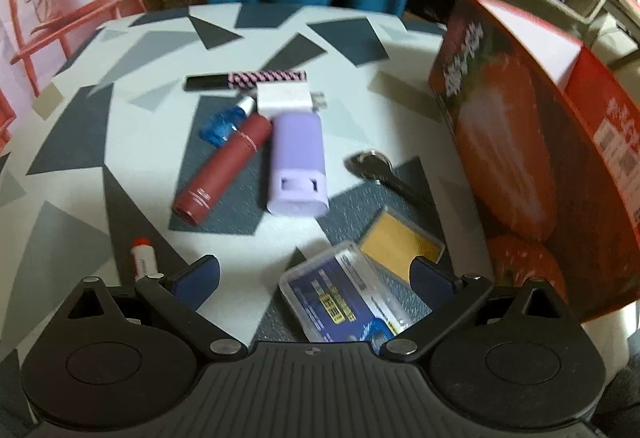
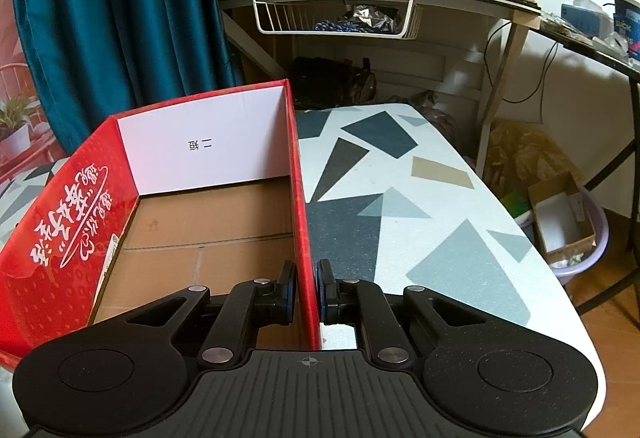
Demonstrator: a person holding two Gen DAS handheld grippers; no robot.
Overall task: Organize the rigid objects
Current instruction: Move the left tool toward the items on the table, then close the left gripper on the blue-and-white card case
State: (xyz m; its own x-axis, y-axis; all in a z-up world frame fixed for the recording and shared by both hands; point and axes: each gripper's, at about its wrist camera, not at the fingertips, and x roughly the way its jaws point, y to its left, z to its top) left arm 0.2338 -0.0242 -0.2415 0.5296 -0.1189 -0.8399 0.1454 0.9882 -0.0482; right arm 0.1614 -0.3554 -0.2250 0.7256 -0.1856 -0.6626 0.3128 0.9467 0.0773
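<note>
My right gripper pinches the red box wall steady, so my wide-open, empty left gripper should straddle the clear case squarely.

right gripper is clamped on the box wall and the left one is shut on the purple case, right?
Not quite. The right gripper does clamp the box wall, but the left wrist view shows the left gripper open, its fingers spread, with the purple case lying apart on the table.
</note>
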